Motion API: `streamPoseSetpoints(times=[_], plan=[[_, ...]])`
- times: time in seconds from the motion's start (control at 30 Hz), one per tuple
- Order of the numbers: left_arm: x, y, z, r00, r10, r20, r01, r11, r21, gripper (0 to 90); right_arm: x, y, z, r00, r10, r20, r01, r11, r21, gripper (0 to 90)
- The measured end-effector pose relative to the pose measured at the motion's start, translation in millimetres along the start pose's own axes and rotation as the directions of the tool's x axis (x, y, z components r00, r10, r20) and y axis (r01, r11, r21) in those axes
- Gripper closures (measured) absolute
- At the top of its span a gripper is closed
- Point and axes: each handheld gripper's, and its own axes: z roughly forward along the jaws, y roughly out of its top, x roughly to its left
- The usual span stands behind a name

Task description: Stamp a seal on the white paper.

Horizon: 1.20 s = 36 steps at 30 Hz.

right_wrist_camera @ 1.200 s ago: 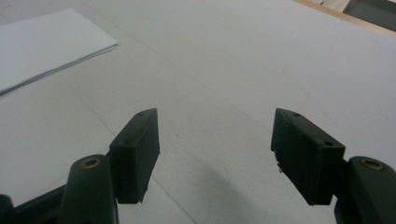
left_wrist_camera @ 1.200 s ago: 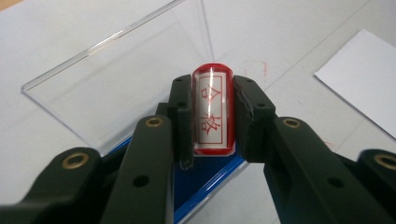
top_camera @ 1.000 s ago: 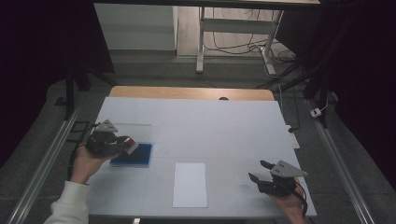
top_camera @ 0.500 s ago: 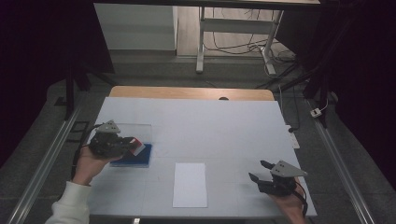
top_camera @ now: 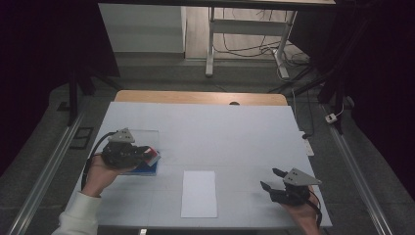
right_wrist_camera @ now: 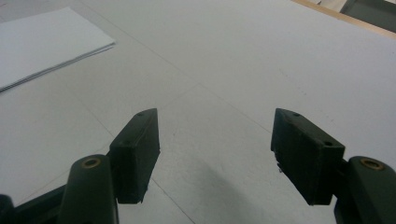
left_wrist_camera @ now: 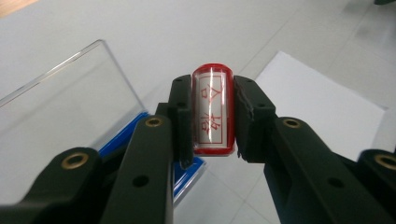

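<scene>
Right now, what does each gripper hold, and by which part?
The left gripper clamps a red stamp by its two long sides. The right gripper is open and holds nothing.

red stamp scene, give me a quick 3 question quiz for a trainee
1. True or false: the left gripper is shut on the red stamp.
2. Multiple choice: the white paper sheet lies (a) inside the blue box, (b) flat on the table between the two hands, (c) in the right gripper.
3. How do the jaws of the right gripper stand, and what is between them?

Key
1. True.
2. b.
3. Wide apart, with nothing between them, over the bare table.
</scene>
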Motion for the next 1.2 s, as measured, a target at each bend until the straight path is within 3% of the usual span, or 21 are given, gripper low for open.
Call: streamPoseSetpoints(times=[0.57, 1.2], plan=[[-19.7, 9.4, 13.0, 0.9975, 0.048, 0.052, -0.049, 0.9988, 0.006, 70.5, -0.4, -0.4, -0.2, 1.0, -0.003, 0.002, 0.003, 1.0, 0.008, 32.0], [-39.0, 17.2, 27.8, 0.9901, 0.095, 0.103, -0.098, 0.9949, 0.023, 70.5, 0.4, -1.1, 1.7, 1.0, -0.001, -0.002, 0.001, 1.0, 0.008, 32.1]])
